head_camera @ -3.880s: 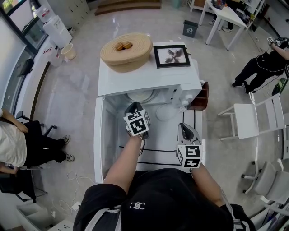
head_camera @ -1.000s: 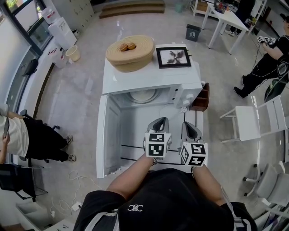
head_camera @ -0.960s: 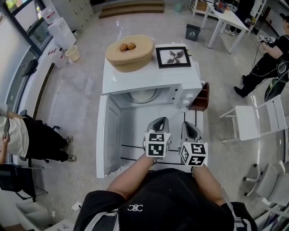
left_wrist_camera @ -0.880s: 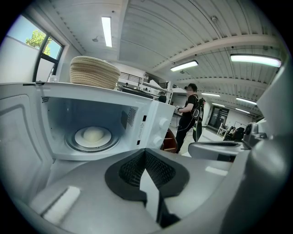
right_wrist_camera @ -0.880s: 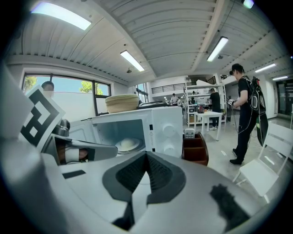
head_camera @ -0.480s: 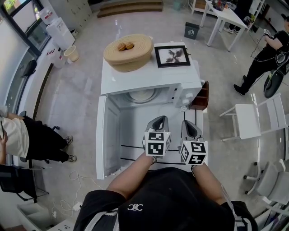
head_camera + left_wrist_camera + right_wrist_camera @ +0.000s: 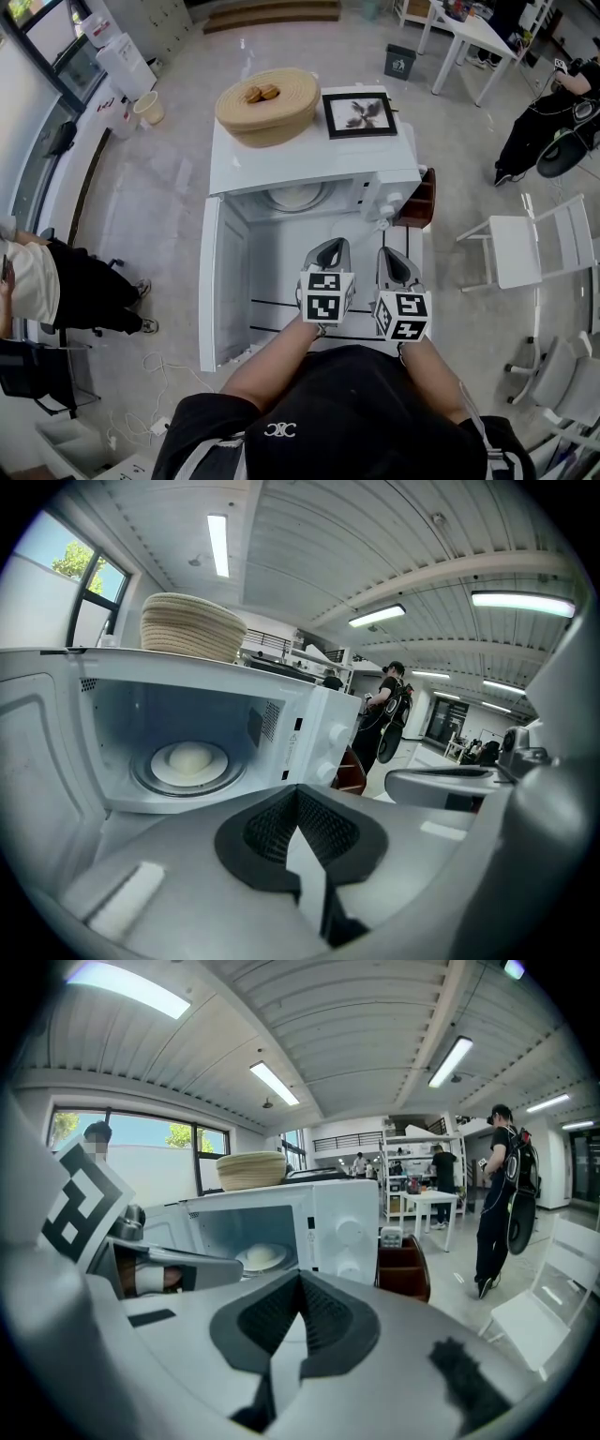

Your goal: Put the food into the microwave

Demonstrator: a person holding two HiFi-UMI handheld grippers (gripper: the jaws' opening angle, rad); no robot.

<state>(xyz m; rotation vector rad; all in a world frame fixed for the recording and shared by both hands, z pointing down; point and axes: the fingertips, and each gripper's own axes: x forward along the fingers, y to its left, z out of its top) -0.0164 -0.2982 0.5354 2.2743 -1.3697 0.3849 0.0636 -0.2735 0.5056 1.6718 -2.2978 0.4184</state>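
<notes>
Food (image 7: 190, 758) is already in the microwave (image 7: 281, 169), so my left gripper (image 7: 328, 251) and right gripper (image 7: 392, 259) hang out front, both pressed together, empty.

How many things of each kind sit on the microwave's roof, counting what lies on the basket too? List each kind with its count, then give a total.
Woven basket: 1
Brown food pieces: 2
Framed picture: 1
Total: 4
</notes>
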